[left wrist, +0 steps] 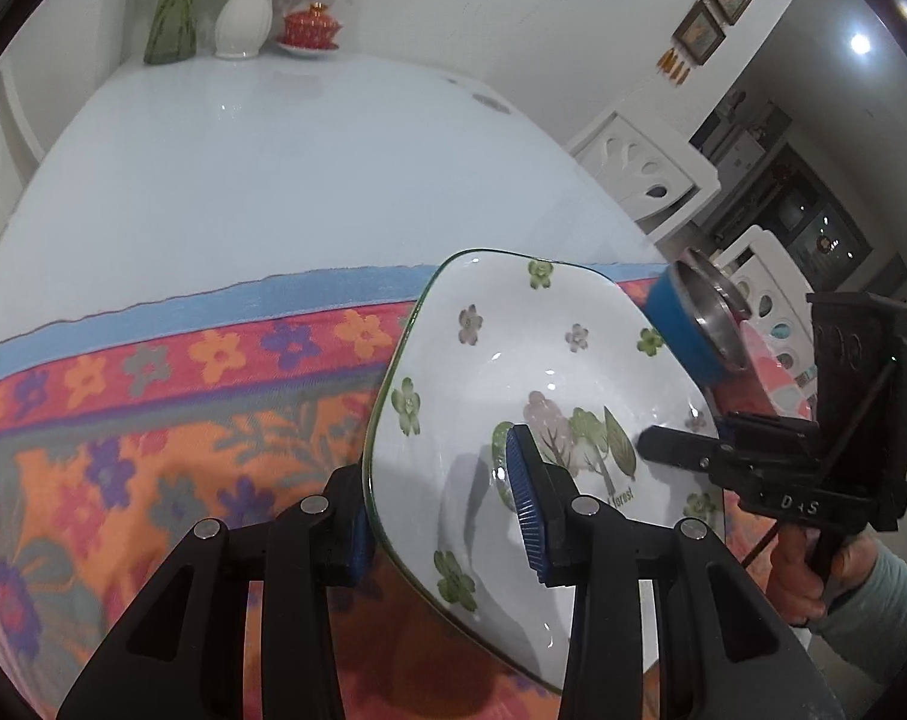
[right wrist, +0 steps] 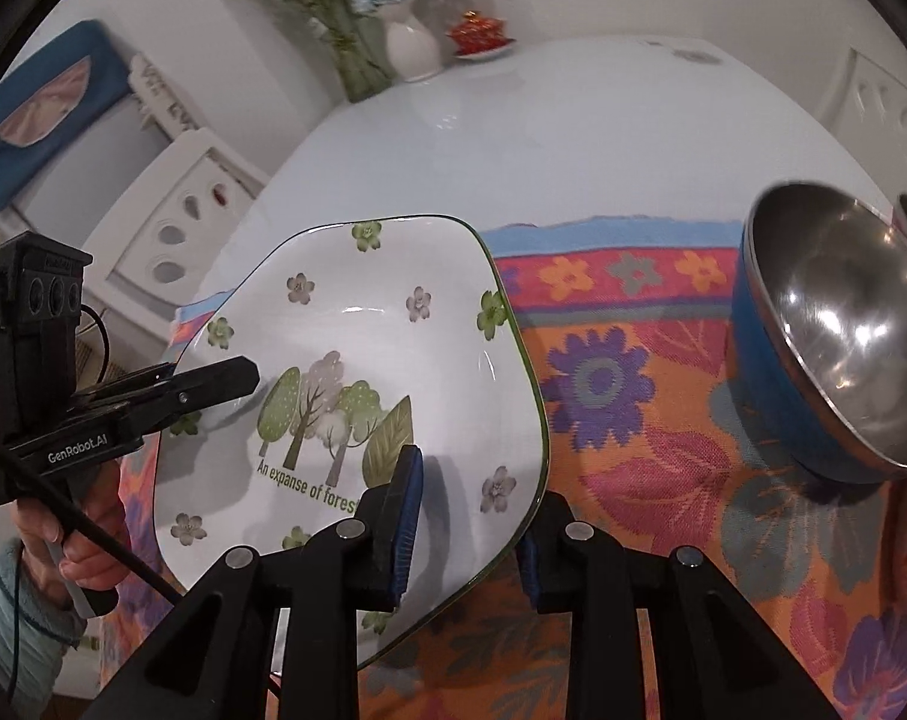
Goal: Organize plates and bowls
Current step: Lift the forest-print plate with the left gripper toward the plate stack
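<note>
Plate (right wrist: 357, 360) between both claws' pads

Left gripper (left wrist: 447, 504) and right gripper (right wrist: 465, 516), jaws clamped on opposite plate rims.

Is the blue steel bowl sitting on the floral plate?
No: the blue bowl stands on the cloth to the right, apart from the floral plate.
</note>
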`<state>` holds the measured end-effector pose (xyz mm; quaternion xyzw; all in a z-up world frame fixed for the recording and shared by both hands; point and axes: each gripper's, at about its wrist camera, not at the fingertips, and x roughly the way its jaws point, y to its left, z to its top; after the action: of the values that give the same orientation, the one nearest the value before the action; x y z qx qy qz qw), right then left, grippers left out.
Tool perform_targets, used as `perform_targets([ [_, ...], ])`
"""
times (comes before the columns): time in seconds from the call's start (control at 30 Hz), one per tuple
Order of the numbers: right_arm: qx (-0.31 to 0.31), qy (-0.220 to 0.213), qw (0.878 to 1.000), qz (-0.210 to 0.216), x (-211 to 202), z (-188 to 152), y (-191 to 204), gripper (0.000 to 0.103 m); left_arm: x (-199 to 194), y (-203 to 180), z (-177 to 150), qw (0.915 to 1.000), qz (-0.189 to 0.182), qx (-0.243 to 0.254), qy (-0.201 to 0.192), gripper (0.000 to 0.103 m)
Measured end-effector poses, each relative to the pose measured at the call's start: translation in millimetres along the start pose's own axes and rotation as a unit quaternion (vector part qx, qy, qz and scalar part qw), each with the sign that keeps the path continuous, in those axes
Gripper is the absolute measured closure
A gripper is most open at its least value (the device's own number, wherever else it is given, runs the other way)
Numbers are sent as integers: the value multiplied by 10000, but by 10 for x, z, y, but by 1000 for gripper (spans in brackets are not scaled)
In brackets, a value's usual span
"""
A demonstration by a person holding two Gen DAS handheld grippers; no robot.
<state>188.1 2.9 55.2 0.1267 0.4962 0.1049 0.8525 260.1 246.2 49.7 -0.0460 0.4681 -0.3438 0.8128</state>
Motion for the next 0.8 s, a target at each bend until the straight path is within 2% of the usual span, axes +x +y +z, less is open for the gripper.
perform_targets([
  [0.23,-51,-83,9998,181,-375,-72,197,76,-503,-266,-106,9995,130,-27,-296,69],
  [0.4,-3,-112,9994,313,-722,-266,330,76,-812,-522,-240,9987,328,0,-384,69],
  [0.47,-3,-112,9994,319,-867,-381,394,76,-912,-638,-313,9985,475,-43,-254,69],
  [0.63,256,-104,9982,536,-1140,-686,500,76,-1232,-1073,-583,9927,1190,208,-47,69],
  [0.8,194,-127,9984,514,-1439,-1010,647,76,-1475,-1239,-871,9923,1235,52,-31,69],
])
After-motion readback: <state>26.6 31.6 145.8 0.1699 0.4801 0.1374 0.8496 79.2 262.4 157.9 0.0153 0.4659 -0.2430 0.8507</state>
